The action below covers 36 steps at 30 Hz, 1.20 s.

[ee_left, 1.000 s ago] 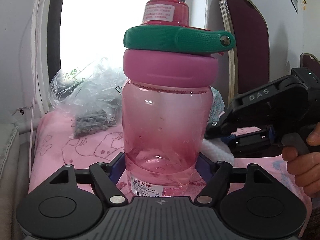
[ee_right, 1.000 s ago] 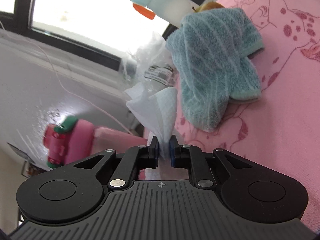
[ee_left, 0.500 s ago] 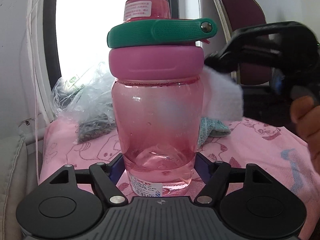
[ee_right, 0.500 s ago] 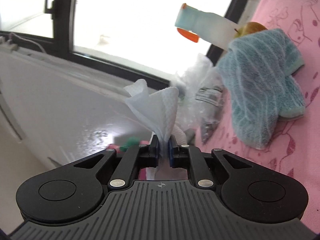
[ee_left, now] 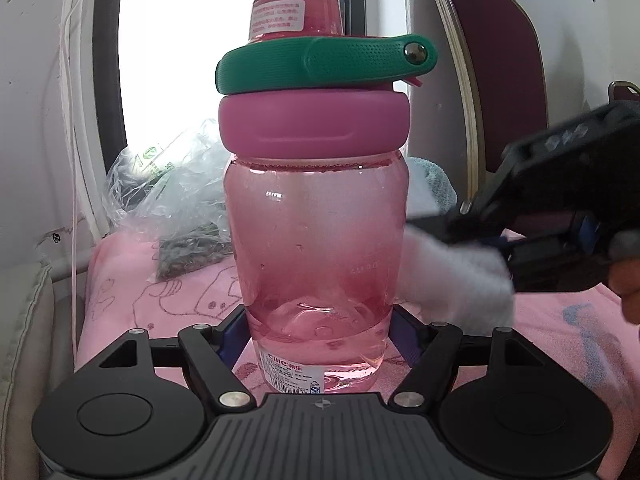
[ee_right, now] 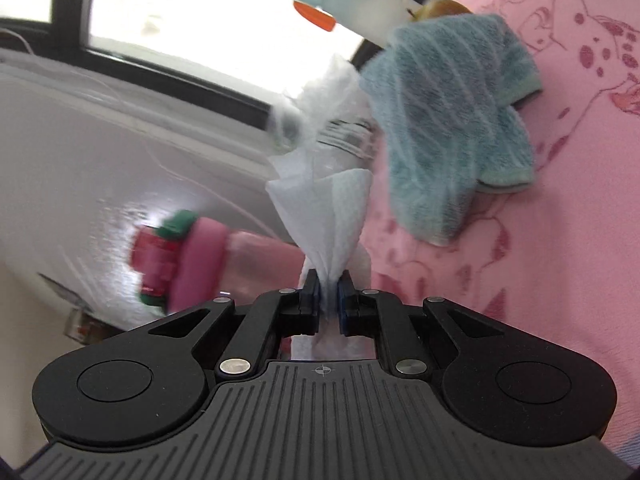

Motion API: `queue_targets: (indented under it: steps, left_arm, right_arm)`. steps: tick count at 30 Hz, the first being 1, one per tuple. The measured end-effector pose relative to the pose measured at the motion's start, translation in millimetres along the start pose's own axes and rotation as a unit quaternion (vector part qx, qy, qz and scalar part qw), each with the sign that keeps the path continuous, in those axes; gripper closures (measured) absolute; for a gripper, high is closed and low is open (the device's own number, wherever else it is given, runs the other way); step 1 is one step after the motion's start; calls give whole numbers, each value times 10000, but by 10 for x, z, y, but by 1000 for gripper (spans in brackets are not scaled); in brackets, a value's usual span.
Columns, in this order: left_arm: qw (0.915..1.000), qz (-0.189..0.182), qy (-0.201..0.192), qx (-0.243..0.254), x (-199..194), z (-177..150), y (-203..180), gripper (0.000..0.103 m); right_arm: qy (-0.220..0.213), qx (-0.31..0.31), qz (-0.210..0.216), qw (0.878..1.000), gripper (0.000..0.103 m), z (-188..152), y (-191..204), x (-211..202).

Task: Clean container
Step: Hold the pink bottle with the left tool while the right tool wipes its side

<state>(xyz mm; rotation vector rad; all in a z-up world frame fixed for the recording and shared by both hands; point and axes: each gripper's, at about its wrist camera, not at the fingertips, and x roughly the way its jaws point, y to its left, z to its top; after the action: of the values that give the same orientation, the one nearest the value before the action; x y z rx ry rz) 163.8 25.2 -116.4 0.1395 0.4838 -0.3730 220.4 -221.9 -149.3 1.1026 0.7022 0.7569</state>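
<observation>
Left wrist: right gripper (ee_left: 460,232) level, tissue (ee_left: 452,276) against bottle (ee_left: 316,248).

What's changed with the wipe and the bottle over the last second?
The right tongs swept the white tissue up to the lid, then back down the pink bottle's right side. The left tongs kept holding the bottle upright on the pink cloth.

I am reading "CIIIC" in red on the white sticker (ee_left: 289,374) at the foot of the pink bottle (ee_left: 316,248); its smaller print and barcode are staying illegible. The cap label (ee_left: 278,16) is showing white text too small to read. The plastic bag (ee_left: 168,188) is carrying a green logo, unreadable.
</observation>
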Motion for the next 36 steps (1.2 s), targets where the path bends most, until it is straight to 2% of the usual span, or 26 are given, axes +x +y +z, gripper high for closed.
queue_targets:
  steps: [2,3,7,8,10,12,14,19,22,25,27,31,36]
  left_arm:
    - [10000,35,18,48,9,2,-16,32]
    - [9999,60,29,81,17,3,-25,32]
    - [9999,101,47,119,17,-2,-44,32]
    - [9999,99,46,116,14,-4,-44,32]
    - [9999,91,46,98,5,-7,-43,32]
    - [9999,86,50,104,7,-6,-39,32]
    - [9999,101,63,125,9,-3,-53,32]
    - [9998,154,118,103,8,16,-81,31]
    - [9995,259,170,1,0,37,-112,31]
    - [9981,538,195,-214,-9,56,-183,30]
    - [9963,685,132,-507,-43,74,-229,23]
    - [9873,1035,-56,-1207,-108,114,-326,15]
    - [9759,1714,-247,-1331,-100,145,-514,15]
  right_arm:
    - [-255,247,735,9967,89,2,5,-39]
    - [-348,384,892,9947,89,-2,1,9]
    - [-661,796,515,9933,89,38,-121,288]
    - [-605,758,197,9951,89,58,-137,385]
    - [-401,445,-709,9957,89,78,-108,523]
    - [-96,16,-1615,9868,89,51,-85,578]
    - [182,-284,-2106,9770,89,33,-81,607]
    - [424,-564,-2134,9744,89,14,-76,463]
    - [129,-470,-1966,9793,88,44,-97,368]
    - [-16,-248,-1928,9809,88,73,-155,313]
    - [-25,-195,-1943,9808,88,80,-177,307]
    - [-73,-227,-1969,9801,88,69,-161,259]
    - [-149,-197,-1970,9801,88,72,-126,259]
